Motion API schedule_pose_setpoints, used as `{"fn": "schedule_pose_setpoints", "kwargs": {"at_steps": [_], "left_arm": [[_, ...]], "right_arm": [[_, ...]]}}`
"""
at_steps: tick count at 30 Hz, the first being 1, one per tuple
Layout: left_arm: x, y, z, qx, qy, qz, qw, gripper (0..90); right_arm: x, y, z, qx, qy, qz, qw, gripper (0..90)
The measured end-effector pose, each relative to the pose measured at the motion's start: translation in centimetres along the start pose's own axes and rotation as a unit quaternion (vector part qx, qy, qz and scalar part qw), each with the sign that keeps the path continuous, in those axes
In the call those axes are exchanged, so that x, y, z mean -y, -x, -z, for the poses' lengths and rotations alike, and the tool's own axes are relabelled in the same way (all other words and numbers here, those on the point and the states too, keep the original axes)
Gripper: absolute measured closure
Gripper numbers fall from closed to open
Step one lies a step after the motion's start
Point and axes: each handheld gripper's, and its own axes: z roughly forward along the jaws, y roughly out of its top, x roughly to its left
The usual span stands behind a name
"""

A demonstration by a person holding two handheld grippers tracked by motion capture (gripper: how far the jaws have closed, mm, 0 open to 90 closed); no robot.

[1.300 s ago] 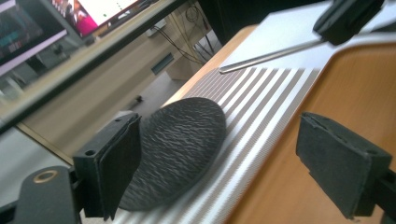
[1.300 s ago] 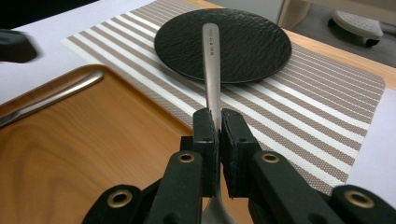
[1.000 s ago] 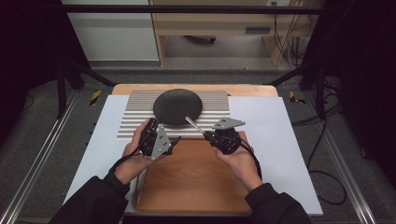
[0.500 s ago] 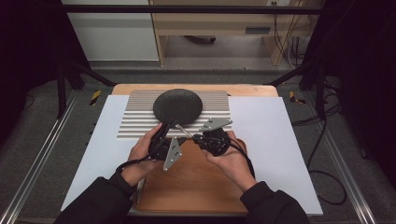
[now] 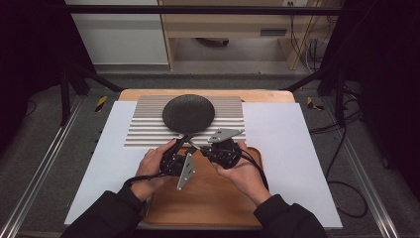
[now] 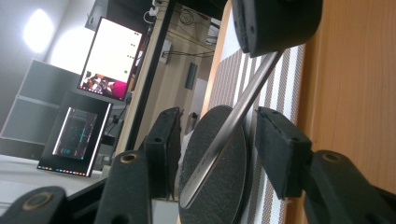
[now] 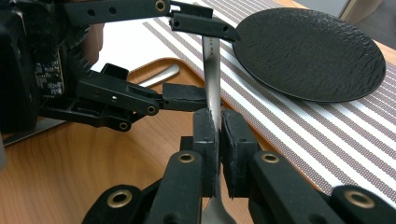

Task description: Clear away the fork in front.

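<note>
A slim metal utensil (image 7: 211, 70) is pinched by its handle in my shut right gripper (image 7: 218, 135). In the high view, the right gripper (image 5: 202, 148) hovers over the far edge of the wooden tray (image 5: 208, 203). My left gripper (image 5: 185, 143) faces it from the left. Its jaws stand open on either side of the utensil's handle (image 6: 229, 130), with a gap at each side. In the left gripper view, the left gripper (image 6: 219, 144) looks along the handle toward the black plate (image 6: 219, 186). That round plate (image 5: 188, 113) sits on the striped placemat (image 5: 143, 131).
A second metal utensil (image 7: 159, 75) lies on the tray beyond the left gripper. A white sheet (image 5: 282, 148) covers the table under the tray and placemat. Black frame posts (image 5: 69, 89) stand at both far corners. Monitors (image 6: 109, 58) glow off to the side.
Both hands have drawn together over the tray's far edge. The left gripper has turned and come in so that its open jaws now straddle the utensil held by the right gripper.
</note>
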Motion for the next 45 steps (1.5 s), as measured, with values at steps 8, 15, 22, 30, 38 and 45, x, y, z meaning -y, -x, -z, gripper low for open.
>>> {"fn": "schedule_pose_setpoints", "kwargs": {"at_steps": [8, 15, 22, 30, 38, 45], "left_arm": [[-0.15, 0.51, 0.26, 0.0, 0.002, -0.02, 0.9998, 58.0], [-0.05, 0.71, 0.39, 0.004, 0.0, -0.033, 0.9994, 62.9], [-0.1, 0.85, 0.56, 0.005, -0.001, -0.048, 0.9989, 65.5], [-0.13, 0.95, 0.57, 0.004, -0.001, -0.057, 0.9984, 68.3], [-0.11, 1.0, 0.56, 0.001, -0.001, -0.064, 0.9979, 69.3], [-0.13, 1.08, 0.59, 0.001, -0.005, -0.075, 0.9972, 72.8]], "right_arm": [[0.12, -0.23, -0.43, -0.003, -0.005, 0.003, 1.0, 85.3], [0.11, -0.19, -0.64, -0.005, -0.011, 0.004, 0.9999, 85.3], [0.0, -0.18, -0.7, -0.007, -0.014, 0.006, 0.9999, 85.3], [0.02, -0.24, -0.77, -0.01, -0.02, 0.008, 0.9997, 85.3], [0.06, -0.26, -0.85, -0.013, -0.018, 0.008, 0.9997, 85.3], [0.05, -0.29, -0.92, -0.014, -0.019, 0.007, 0.9997, 85.3]]}}
